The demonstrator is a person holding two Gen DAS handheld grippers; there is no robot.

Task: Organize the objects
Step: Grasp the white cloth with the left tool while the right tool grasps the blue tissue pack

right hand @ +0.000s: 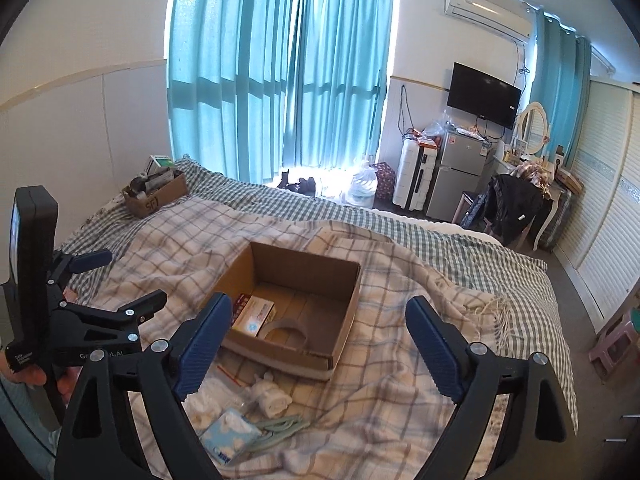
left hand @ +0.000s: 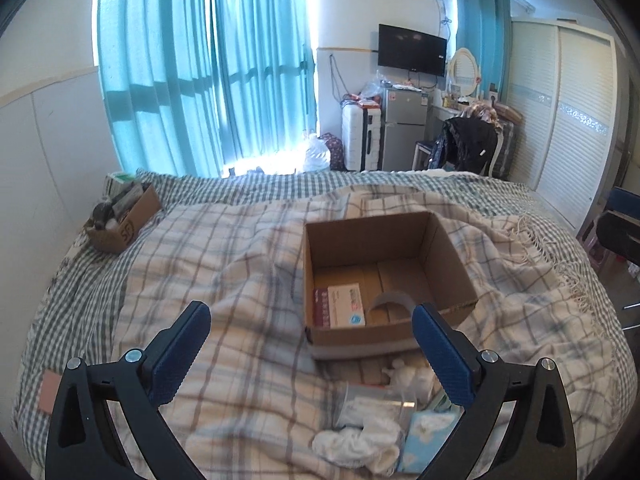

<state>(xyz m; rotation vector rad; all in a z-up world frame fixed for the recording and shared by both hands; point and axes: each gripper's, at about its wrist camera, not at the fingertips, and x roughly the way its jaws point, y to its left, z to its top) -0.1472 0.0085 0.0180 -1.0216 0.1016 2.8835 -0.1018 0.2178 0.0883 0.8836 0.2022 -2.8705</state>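
Both claws spread wide, nothing between the pads: left claw (left hand: 310,344), right claw (right hand: 320,340), each above the bed's near edge. Just beyond sits the open cardboard box (left hand: 452,256), mid-bed, already holding a medicine packet (left hand: 344,306) and a tape roll (left hand: 390,302). Task judged partly done: white socks (left hand: 360,440), tissue pack (right hand: 230,436), plastic bag (left hand: 372,400) lie unsorted on the blanket (left hand: 220,260), near edge.

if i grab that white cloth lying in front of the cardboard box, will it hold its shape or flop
The white cloth lies crumpled in soft folds on the plaid blanket, so it will probably droop from the pinch point. It looks thin and light, likely easy to lift. It touches the blue patterned packet, so a push would more likely bunch it and nudge that packet than slide it cleanly.
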